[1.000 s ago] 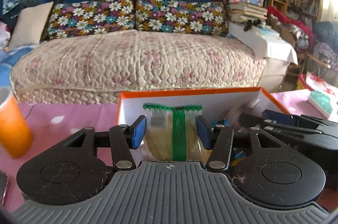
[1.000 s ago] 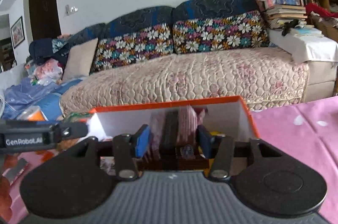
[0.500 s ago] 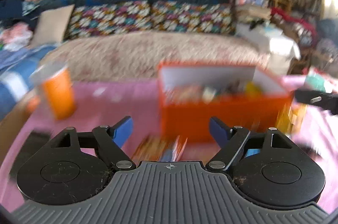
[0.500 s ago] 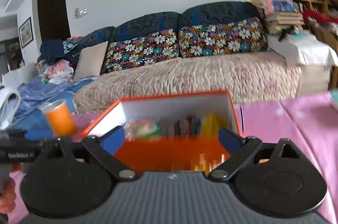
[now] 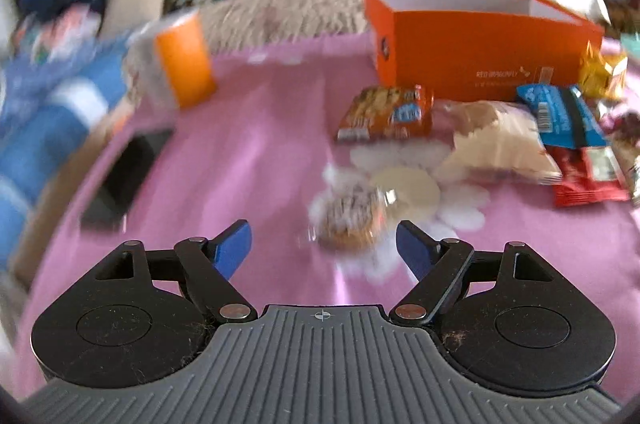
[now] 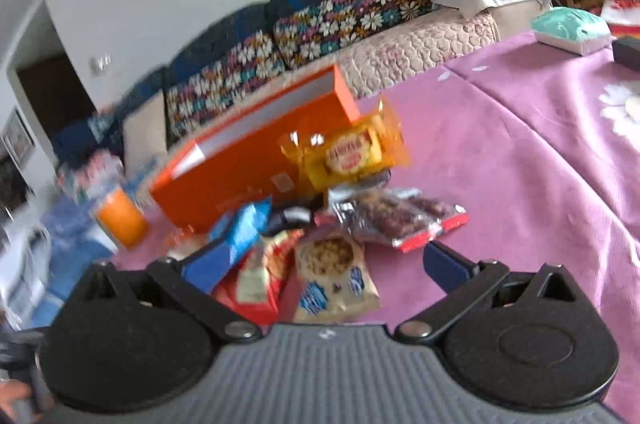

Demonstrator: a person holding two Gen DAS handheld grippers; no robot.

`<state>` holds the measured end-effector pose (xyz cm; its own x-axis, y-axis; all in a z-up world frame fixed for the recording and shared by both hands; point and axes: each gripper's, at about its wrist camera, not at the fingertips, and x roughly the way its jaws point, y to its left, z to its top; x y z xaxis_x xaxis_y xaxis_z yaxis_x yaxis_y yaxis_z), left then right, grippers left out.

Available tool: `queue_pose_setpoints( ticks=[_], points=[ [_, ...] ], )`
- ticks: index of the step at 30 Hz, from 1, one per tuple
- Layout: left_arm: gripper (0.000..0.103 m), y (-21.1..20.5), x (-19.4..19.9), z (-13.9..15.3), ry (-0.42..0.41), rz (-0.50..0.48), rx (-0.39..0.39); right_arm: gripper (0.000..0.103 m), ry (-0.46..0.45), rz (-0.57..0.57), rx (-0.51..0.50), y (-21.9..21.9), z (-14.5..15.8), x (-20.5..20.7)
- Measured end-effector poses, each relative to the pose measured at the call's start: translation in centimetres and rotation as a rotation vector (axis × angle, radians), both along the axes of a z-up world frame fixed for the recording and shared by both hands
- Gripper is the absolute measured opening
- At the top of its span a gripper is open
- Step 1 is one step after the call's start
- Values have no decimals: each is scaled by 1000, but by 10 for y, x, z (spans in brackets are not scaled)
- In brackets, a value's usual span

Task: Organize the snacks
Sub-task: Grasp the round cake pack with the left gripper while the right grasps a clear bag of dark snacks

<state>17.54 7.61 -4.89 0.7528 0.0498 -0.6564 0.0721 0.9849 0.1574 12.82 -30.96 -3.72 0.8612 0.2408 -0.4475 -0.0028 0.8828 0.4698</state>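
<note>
An open orange box [image 5: 480, 52] stands on the pink tablecloth [image 5: 248, 160]; it also shows in the right wrist view [image 6: 248, 168]. Loose snack packets lie in front of it: an orange cookie pack [image 5: 386, 114], a pale bread bag [image 5: 496, 144], a blue pack [image 5: 560, 114], a red bar [image 5: 588, 176]. My left gripper [image 5: 324, 248] is open and empty just short of a round wrapped cake [image 5: 352, 220]. My right gripper [image 6: 328, 264] is open and empty over a cookie packet [image 6: 332, 276], near a yellow packet [image 6: 352, 152] and a nut packet [image 6: 396, 216].
An orange cup [image 5: 184, 60] stands at the left of the table, with a black phone [image 5: 128, 176] lying near the left edge. A teal tissue pack [image 6: 572, 28] lies at the far right. A sofa with floral cushions [image 6: 344, 20] runs behind the table.
Both grippers let go of their snacks over the box, opened, pulled back and tipped down toward the loose packets on the cloth.
</note>
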Motion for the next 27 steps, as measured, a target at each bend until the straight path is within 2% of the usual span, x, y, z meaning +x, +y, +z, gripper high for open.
queue_pose_setpoints(
  ticks=[2, 3, 4, 5, 6, 7, 9, 11, 15, 18, 22, 23, 24, 27],
  points=[
    [63, -2, 22, -2, 24, -80, 33, 102, -12, -2, -15, -2, 4, -2],
    [59, -2, 32, -4, 41, -113, 46, 102, -11, -3, -34, -2, 5, -2],
    [45, -3, 38, -7, 61, -140, 57, 102, -6, -2, -45, -2, 4, -2],
    [35, -4, 41, -10, 77, -165, 60, 102, 4, 1, -49, -4, 3, -2],
    [17, -5, 41, -13, 87, -184, 52, 102, 12, 1, -46, -5, 1, -2],
    [12, -5, 40, -13, 89, -191, 33, 102, 20, -3, -40, -6, 1, -1],
    [10, -8, 31, -13, 78, -175, 23, 102, 31, -11, -36, -9, -2, 2],
    [10, -12, 15, -11, 69, -173, -20, 102, 42, -17, -48, -10, -4, 3],
    [12, -25, -7, -15, 39, -185, -58, 102, 74, -11, -100, -4, -13, 8],
    [14, -27, -10, -16, 10, -186, -77, 102, 94, -14, -203, 4, -17, 14],
    [17, -16, 0, -10, 35, -173, -229, 102, 80, 15, -385, 13, -9, 39],
    [18, -15, 0, -8, 31, -177, -247, 102, 73, 26, -420, 15, -7, 47],
    [18, -14, -2, -7, 22, -182, -248, 102, 63, 30, -439, 16, -6, 56],
    [23, -17, -9, -7, -4, -188, -183, 102, 54, 34, -434, 16, -6, 83]
  ],
)
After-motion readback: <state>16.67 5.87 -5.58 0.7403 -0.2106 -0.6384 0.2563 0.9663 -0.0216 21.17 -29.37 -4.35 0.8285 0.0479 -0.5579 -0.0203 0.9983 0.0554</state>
